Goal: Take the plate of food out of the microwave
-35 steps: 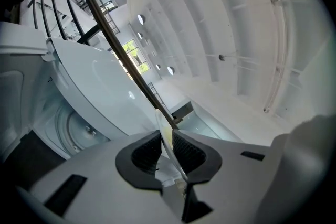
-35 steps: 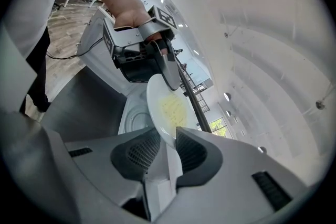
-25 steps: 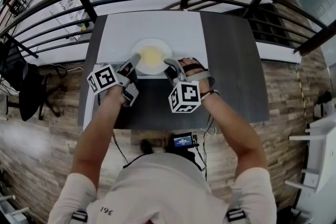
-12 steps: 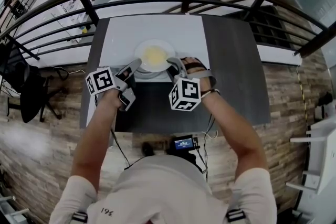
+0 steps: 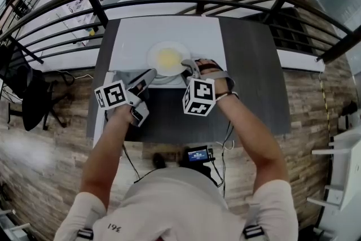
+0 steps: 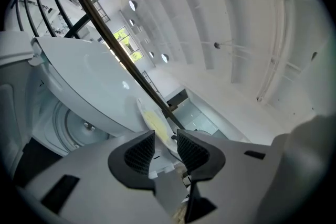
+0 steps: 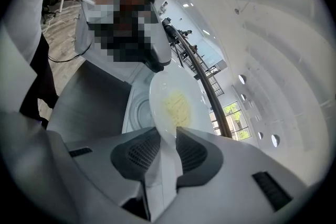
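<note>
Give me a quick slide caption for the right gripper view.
Right gripper shut on the rim of the plate of yellow food, with the microwave behind it.

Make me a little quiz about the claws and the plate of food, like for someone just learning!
1. True or false: the left claw is squeezing the plate.
2. The right claw holds the plate by its: A rim, B middle, C food.
3. Fill in: the food on the plate looks ___ in colour.
Key: 1 false, its jaws stand apart; 2 A; 3 yellow.
</note>
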`<control>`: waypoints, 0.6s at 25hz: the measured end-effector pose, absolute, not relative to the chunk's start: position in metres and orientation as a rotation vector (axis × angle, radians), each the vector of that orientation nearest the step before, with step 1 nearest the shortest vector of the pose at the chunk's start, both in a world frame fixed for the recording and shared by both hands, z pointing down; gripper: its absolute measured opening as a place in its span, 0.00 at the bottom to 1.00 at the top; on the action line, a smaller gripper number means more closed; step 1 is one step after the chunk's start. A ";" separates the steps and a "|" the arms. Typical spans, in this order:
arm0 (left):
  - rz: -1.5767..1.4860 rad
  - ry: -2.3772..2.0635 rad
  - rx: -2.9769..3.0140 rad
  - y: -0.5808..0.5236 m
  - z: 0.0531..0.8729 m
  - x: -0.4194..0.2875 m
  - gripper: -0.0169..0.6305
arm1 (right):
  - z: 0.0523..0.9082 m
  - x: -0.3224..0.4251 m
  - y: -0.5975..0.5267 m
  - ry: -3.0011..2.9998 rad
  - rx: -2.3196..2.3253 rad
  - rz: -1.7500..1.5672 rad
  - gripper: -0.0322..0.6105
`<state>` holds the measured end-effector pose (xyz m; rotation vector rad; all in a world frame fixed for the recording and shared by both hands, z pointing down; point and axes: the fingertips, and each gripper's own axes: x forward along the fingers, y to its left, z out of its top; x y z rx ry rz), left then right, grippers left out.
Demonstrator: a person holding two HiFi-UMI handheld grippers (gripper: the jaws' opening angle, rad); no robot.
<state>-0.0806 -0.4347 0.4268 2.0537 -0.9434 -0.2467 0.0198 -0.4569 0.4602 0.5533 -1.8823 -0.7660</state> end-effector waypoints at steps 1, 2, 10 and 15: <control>-0.244 -0.937 2.058 -0.433 0.426 -0.079 0.21 | 0.460 0.020 -0.458 -1.877 0.539 -0.746 0.17; -0.244 -0.929 2.059 -0.433 0.426 -0.077 0.21 | 0.460 0.020 -0.459 -1.878 0.532 -0.723 0.17; -0.282 -0.823 2.073 -0.433 0.414 -0.055 0.21 | 0.449 0.025 -0.478 -1.939 0.547 -0.545 0.18; -0.277 -0.812 2.083 -0.429 0.418 -0.057 0.21 | 0.454 0.017 -0.480 -1.909 0.567 -0.532 0.18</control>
